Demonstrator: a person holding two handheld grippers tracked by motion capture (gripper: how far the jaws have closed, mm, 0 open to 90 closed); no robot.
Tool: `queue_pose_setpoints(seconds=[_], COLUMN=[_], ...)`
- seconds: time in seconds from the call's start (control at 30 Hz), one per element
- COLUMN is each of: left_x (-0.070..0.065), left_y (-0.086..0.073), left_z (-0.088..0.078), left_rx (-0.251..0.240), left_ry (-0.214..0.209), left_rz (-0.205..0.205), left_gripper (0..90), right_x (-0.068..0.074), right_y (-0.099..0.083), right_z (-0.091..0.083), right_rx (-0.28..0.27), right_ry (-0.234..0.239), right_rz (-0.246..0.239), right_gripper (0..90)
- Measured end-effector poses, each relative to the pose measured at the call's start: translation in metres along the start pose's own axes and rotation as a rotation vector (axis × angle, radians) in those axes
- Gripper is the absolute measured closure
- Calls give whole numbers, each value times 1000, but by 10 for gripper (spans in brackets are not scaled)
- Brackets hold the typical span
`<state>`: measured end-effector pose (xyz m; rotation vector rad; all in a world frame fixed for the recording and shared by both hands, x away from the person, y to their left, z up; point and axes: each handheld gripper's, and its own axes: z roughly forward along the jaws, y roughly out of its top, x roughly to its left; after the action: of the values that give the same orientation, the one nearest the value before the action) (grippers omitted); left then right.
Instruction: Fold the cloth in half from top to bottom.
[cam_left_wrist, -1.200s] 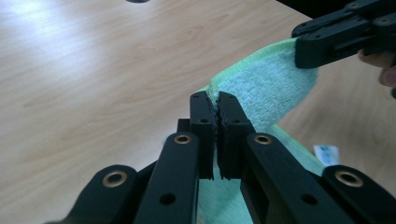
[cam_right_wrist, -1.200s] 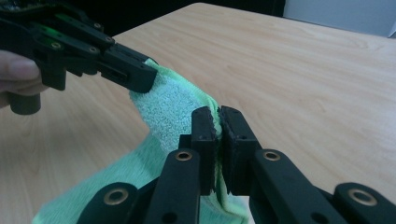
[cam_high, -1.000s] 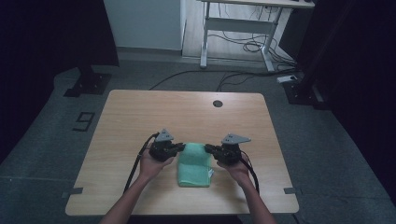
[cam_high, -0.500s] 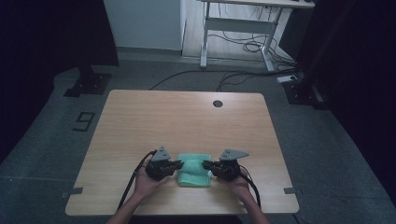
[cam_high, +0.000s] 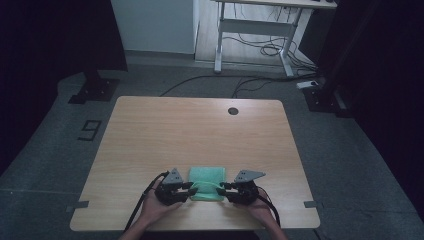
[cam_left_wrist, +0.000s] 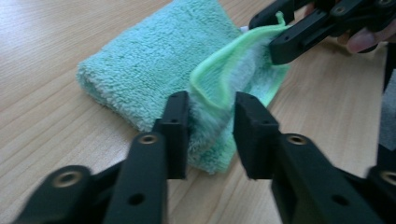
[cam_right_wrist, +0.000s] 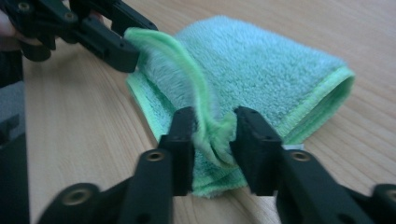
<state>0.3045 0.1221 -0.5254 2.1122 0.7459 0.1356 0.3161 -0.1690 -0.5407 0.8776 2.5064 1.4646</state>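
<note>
My left gripper (cam_left_wrist: 211, 135) has just been opening; its jaws are spread, with the green towel (cam_left_wrist: 159, 65) edge loose between them. My right gripper (cam_right_wrist: 212, 149) likewise, towel (cam_right_wrist: 261, 65) hem between its parted pads. The folded towel (cam_high: 206, 181) lies on the table (cam_high: 200, 130) between both grippers.

Folded towel (cam_high: 206, 181) lying on the table (cam_high: 200, 130) near its front edge, left gripper (cam_high: 189, 188) sitting at the towel's left end, right gripper (cam_high: 223, 188) at its right end, cable hole (cam_high: 232, 111) lying behind, near the far edge.
</note>
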Motion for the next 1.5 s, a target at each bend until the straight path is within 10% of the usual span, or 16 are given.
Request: queue_pose_setpoints(seconds=[0.2, 0.43, 1.2, 1.5], left_x=[1, 8, 43, 32], left_y=[8, 18, 29, 31], left_z=[-9, -8, 46, 20], left_rx=[-43, -79, 63, -12], left_ry=[-18, -14, 89, 60], left_rz=[7, -22, -59, -59], left_gripper=[556, 535, 548, 532], right_x=[-2, -4, -27, -13], right_y=[11, 16, 30, 32], right_z=[-17, -1, 49, 30], right_rx=[-76, -28, 67, 18], right_ry=[-11, -22, -144, -85], right_rz=[11, 13, 39, 25], right_gripper=[581, 568, 479, 458])
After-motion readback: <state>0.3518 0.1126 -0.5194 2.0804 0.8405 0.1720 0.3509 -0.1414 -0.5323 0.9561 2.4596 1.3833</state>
